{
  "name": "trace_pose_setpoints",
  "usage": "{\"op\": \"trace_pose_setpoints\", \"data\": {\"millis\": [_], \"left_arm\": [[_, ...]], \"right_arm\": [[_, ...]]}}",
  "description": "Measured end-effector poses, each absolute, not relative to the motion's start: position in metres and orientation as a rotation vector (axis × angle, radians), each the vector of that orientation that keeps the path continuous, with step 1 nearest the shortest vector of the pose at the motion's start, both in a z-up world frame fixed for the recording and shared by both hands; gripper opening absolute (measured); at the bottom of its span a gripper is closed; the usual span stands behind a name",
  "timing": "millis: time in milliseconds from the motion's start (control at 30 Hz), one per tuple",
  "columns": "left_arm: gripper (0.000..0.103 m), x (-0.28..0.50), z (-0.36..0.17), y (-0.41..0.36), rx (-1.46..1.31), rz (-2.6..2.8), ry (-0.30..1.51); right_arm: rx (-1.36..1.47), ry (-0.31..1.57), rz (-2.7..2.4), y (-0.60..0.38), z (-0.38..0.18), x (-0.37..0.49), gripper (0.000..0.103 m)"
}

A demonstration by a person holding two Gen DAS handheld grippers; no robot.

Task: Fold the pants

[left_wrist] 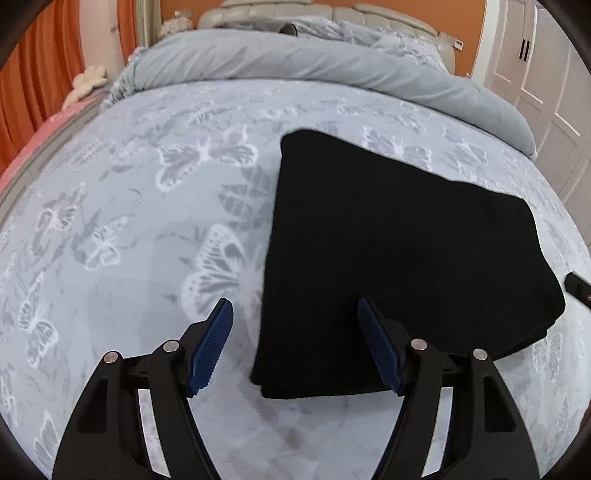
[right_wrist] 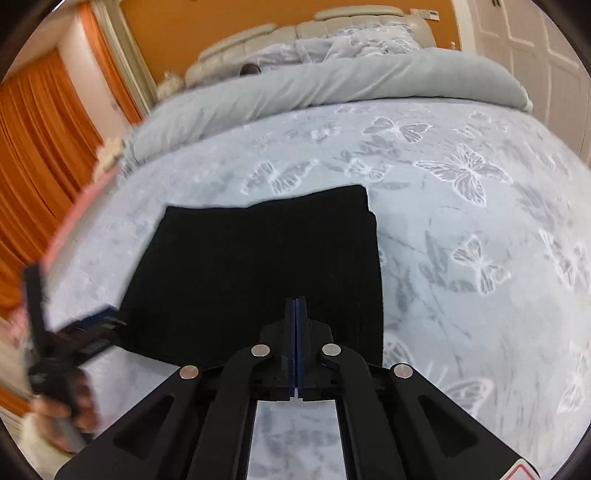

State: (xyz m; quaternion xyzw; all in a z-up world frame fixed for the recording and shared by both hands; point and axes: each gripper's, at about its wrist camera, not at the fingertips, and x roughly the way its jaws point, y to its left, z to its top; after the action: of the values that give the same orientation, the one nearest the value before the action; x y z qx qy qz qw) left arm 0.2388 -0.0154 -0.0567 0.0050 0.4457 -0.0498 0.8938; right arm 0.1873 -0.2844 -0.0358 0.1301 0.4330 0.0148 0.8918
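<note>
The black pants (left_wrist: 399, 258) lie folded into a flat stacked rectangle on the pale blue butterfly bedspread (left_wrist: 129, 221). My left gripper (left_wrist: 295, 310) is open and empty, hovering over the near left corner of the pants. In the right wrist view the pants (right_wrist: 258, 266) lie just ahead of my right gripper (right_wrist: 296, 301), whose blue pads are pressed together with nothing between them. The left gripper (right_wrist: 85, 336) shows blurred at the left, held by a hand.
A rolled grey duvet (left_wrist: 314, 70) lies across the far side of the bed, with a padded headboard (right_wrist: 314, 29) behind. Orange curtains (right_wrist: 40, 140) hang at the left. White wardrobe doors (left_wrist: 546, 74) stand at the right. A pink strip (left_wrist: 44, 129) runs along the bed's left edge.
</note>
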Motion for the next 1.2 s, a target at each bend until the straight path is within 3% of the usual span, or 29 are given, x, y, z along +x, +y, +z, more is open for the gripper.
{"op": "trace_pose_setpoints", "data": {"millis": [100,333,500,567,633,667,900,1000,1067,1133,1200], "left_arm": [[0.068,0.236,-0.056,-0.014,0.014,-0.115,0.929],[0.068,0.225,-0.045,-0.013,0.015,-0.132,0.910],[0.068,0.206,-0.037,-0.013,0.029,-0.120,0.888],[0.075,0.196,-0.036,-0.010,0.022,-0.110,0.893],[0.084,0.185,-0.033,-0.002,-0.001,-0.105,0.899],[0.085,0.180,-0.031,0.002,-0.016,-0.105,0.894],[0.095,0.190,-0.045,0.017,-0.037,-0.089,0.896],[0.095,0.213,-0.071,0.021,-0.125,-0.115,0.972],[0.094,0.223,-0.083,0.019,-0.124,-0.098,0.992],[0.096,0.232,-0.098,0.014,-0.082,-0.070,1.011],[0.096,0.231,-0.099,0.010,-0.051,-0.056,0.967]], "right_arm": [[0.308,0.949,-0.011,-0.296,-0.072,0.201,0.000],[0.352,0.867,-0.030,-0.285,-0.018,0.161,0.004],[0.359,0.868,-0.027,-0.268,-0.016,0.147,0.010],[0.392,0.872,-0.039,-0.268,-0.020,0.137,0.012],[0.370,0.877,-0.097,-0.269,-0.027,0.128,0.031],[0.346,0.876,-0.118,-0.269,-0.030,0.126,0.035],[0.337,0.902,-0.131,-0.286,-0.050,0.130,0.039],[0.419,0.911,-0.084,-0.293,-0.061,0.142,0.053],[0.394,0.927,-0.075,-0.289,-0.070,0.152,0.052],[0.296,0.981,-0.115,-0.284,-0.083,0.164,0.044],[0.328,0.990,-0.118,-0.292,-0.095,0.167,0.044]]}}
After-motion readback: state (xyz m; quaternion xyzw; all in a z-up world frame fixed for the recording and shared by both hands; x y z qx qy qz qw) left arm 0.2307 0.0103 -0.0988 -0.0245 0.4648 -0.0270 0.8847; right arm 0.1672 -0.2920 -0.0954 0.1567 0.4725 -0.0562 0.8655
